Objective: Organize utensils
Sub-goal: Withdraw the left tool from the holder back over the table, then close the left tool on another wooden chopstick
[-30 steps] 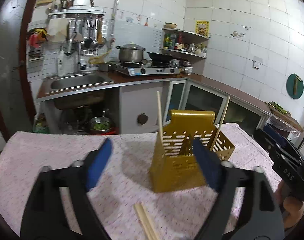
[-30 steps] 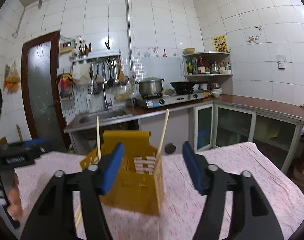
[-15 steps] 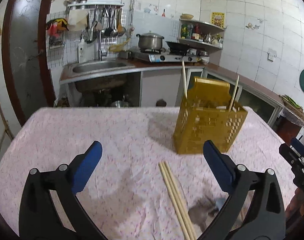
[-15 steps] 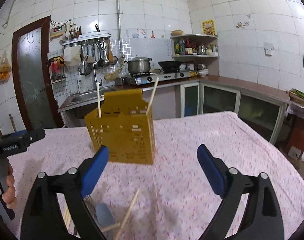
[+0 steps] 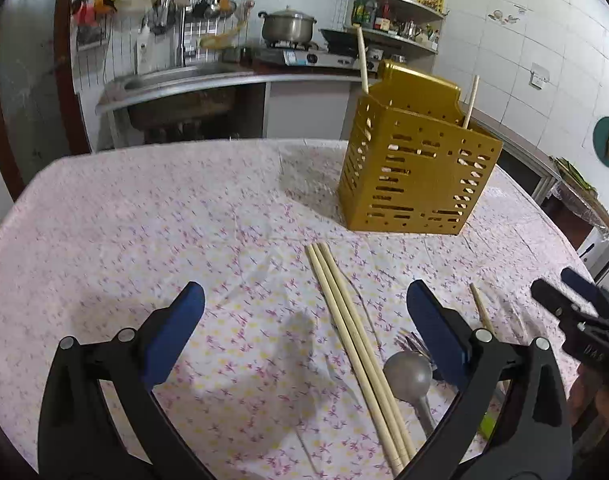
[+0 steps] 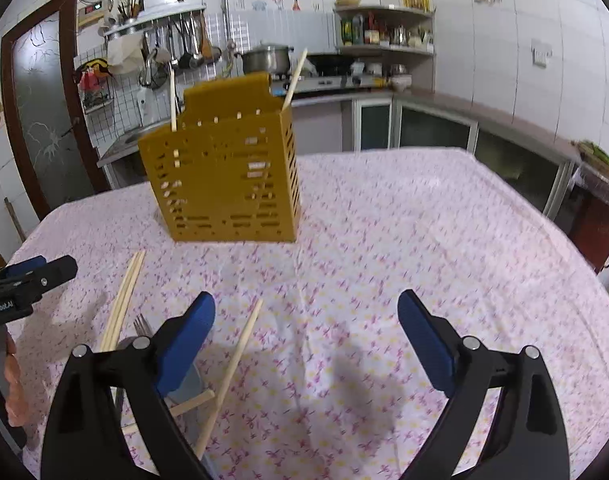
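Both grippers held spread and empty above the floral-clothed counter (image 5: 152, 216).

The perforated yellow plastic utensil caddy (image 5: 416, 168) stands upright at 1 o'clock from the left gripper (image 5: 304, 336), two wooden chopsticks (image 5: 361, 60) inside. Three loose wooden chopsticks (image 5: 356, 340) lie between its blue-padded fingers (image 5: 172, 332), beside a grey metal spoon (image 5: 408, 374). The right gripper (image 6: 306, 340) is likewise spread; a single wooden chopstick (image 6: 234, 364) lies at 10 o'clock.

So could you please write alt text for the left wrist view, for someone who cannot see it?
The open left gripper hovers empty over a floral tablecloth, above three loose chopsticks lying side by side beside a metal spoon. Beyond them stands a gold utensil holder with two chopsticks upright inside it.
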Tool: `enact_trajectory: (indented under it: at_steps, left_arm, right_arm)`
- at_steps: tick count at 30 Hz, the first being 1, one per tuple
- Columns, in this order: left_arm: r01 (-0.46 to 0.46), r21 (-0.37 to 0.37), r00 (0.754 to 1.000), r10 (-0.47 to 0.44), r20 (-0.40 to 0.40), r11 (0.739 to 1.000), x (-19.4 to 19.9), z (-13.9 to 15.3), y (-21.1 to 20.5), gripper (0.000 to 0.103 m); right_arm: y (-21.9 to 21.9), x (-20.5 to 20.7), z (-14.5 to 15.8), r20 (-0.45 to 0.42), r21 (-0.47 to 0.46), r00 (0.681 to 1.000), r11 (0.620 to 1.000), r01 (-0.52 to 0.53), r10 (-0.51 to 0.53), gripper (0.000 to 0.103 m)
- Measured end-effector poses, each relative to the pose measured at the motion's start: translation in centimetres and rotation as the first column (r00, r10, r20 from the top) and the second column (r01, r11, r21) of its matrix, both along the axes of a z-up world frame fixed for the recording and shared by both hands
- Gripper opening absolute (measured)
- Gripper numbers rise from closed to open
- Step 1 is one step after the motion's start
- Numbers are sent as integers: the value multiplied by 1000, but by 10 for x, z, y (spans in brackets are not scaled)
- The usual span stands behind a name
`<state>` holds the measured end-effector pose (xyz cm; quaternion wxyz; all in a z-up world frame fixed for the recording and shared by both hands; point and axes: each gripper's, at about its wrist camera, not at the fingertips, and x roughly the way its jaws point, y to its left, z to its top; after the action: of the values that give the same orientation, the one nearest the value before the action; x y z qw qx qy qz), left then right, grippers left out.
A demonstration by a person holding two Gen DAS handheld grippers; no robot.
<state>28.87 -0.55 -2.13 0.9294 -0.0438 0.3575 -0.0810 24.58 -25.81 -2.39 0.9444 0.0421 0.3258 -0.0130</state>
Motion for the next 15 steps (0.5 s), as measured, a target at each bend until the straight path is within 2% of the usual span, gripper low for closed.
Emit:
enact_trajectory:
  at_steps: [4, 5, 8, 10, 14, 15]
  left_arm:
    - [0, -10, 999, 0, -47, 1000, 5, -9, -6, 96]
    - [7, -8, 998, -7, -60, 1000, 5, -11, -9, 93]
    - [27, -6, 995, -27, -95, 1000, 9, -14, -17, 76]
    - [31, -19, 993, -33, -117, 999, 11, -17, -20, 68]
    - [39, -35, 988, -44, -151, 999, 16, -23, -21, 44]
    - [40, -43, 986, -46, -160, 998, 17, -25, -21, 40]
  right_arm:
    - [9, 10, -10, -65, -11, 998, 1000, -24, 23, 74]
    - [10, 12, -12, -78, -8, 997, 1000, -28, 27, 67]
    - [16, 20, -18, -125, 23, 990, 998, -56, 58, 49]
    - [23, 23, -22, -148, 18, 986, 997, -69, 71, 44]
    - [28, 27, -33, -191, 30, 978, 997, -75, 80, 29]
    - [28, 28, -34, -196, 36, 977, 997, -75, 81, 29]
